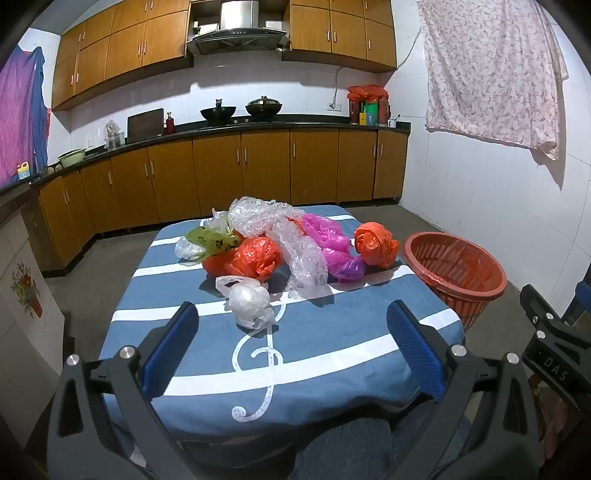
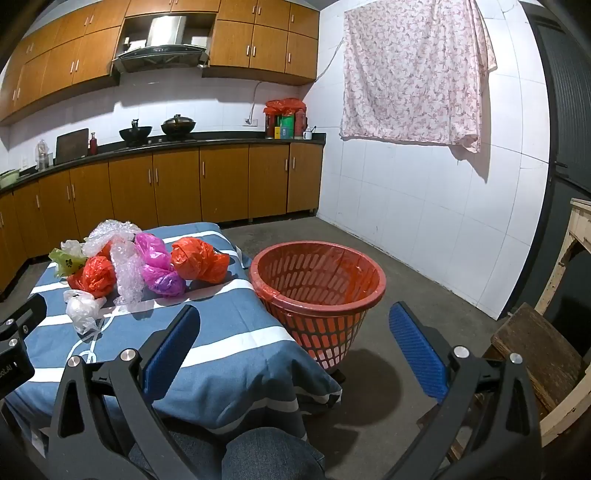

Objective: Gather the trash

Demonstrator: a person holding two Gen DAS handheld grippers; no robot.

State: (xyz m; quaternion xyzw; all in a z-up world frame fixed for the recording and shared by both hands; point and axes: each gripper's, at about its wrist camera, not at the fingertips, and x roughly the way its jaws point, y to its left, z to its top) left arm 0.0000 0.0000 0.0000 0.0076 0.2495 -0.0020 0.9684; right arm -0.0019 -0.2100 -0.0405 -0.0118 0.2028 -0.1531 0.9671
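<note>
Bags (image 1: 258,254) crowd the table's (image 1: 332,354) far half; basket (image 2: 317,291) touches its edge; both grippers' jaws gape empty.

Left gripper (image 1: 291,343) and right gripper (image 2: 293,345) — same build: black angular frames, triangular cut-outs, silver round screws at the pivots, ribbed blue pads (image 1: 171,345) on each finger. White lettering on the housings, partly legible. Blue-grey trouser knee (image 2: 266,456) below.

Kitchen. Wood-brown cabinets (image 1: 240,166) run below a dark counter (image 1: 258,127); range hood (image 1: 238,33) at 12 o'clock. White tiled wall (image 2: 424,221), floral sheet (image 2: 413,70) hung at 2 o'clock. Grey concrete floor (image 2: 406,280).
</note>
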